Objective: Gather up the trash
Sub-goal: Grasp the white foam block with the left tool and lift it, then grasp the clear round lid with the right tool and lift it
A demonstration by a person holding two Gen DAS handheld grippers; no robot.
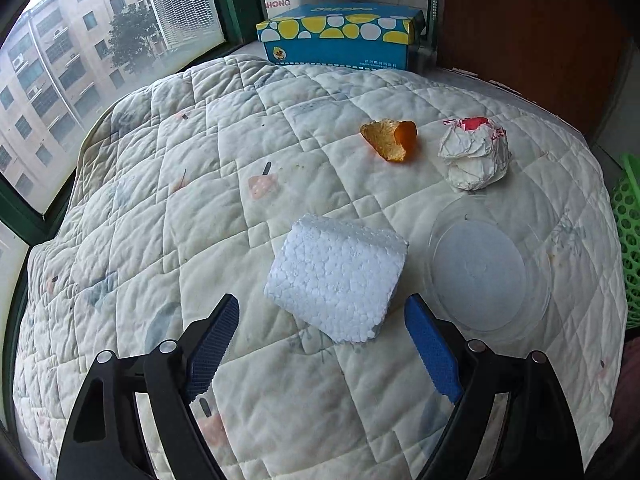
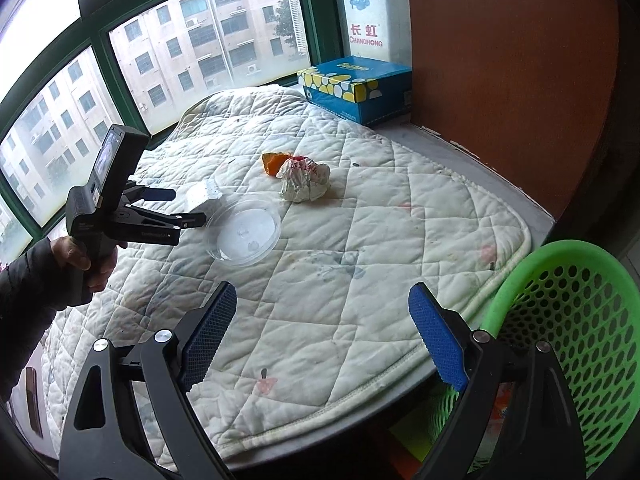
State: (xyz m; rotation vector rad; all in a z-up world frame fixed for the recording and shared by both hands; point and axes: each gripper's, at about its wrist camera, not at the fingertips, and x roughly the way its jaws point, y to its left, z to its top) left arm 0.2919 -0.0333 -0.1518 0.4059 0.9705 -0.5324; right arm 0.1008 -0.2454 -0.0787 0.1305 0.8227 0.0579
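Left gripper (image 1: 322,310) wide open, empty, over white styrofoam block (image 1: 336,278), right gripper (image 2: 322,304) wide open, empty, green perforated plastic basket (image 2: 576,320) cut off by frame, orange peel scrap (image 2: 274,162) seemingly half-hidden behind crumpled white paper ball (image 2: 305,181).

— Where is the foam block (image 1: 336,276)?

— On the quilt (image 1: 160,208), in the middle. The plastic lid (image 1: 486,276) lies just beside it, at its three o'clock.

— And the paper ball (image 1: 476,154)?

— At twelve o'clock from the lid. The peel (image 1: 390,138) sits at the ball's nine o'clock. The tissue box (image 1: 340,36) stands behind them all. The basket (image 2: 580,320) is off the quilt's edge, at four o'clock.
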